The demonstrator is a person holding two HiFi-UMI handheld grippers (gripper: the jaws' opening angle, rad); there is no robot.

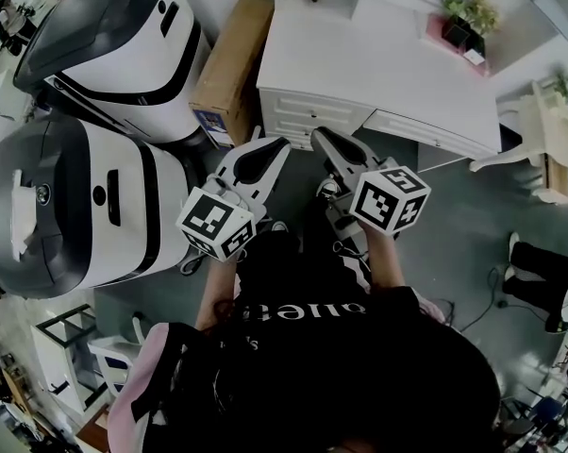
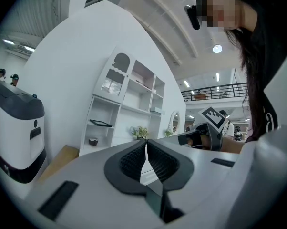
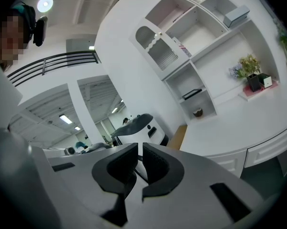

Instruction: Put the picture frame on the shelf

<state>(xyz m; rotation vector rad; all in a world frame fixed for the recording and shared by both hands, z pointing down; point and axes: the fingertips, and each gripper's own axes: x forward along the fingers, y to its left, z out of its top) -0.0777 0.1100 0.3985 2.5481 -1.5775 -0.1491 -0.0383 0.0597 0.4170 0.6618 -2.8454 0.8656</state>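
The picture frame [image 2: 100,123] is a thin dark slab lying flat on a low shelf of the white shelf unit [image 2: 129,99]; the right gripper view shows the picture frame [image 3: 192,94] on that same shelf. It is hidden in the head view. My left gripper [image 1: 280,143] and right gripper [image 1: 319,135] hang side by side in the air before the white desk [image 1: 378,64], well short of the shelf. The left gripper [image 2: 146,144] is shut with nothing in it. The right gripper [image 3: 140,149] is also shut and holds nothing.
A dark bowl [image 2: 93,140] sits on the shelf below the frame. A potted plant [image 1: 465,22] stands on the desk's far right. A cardboard box [image 1: 232,64] leans left of the desk, beside two large white and grey machines [image 1: 67,206].
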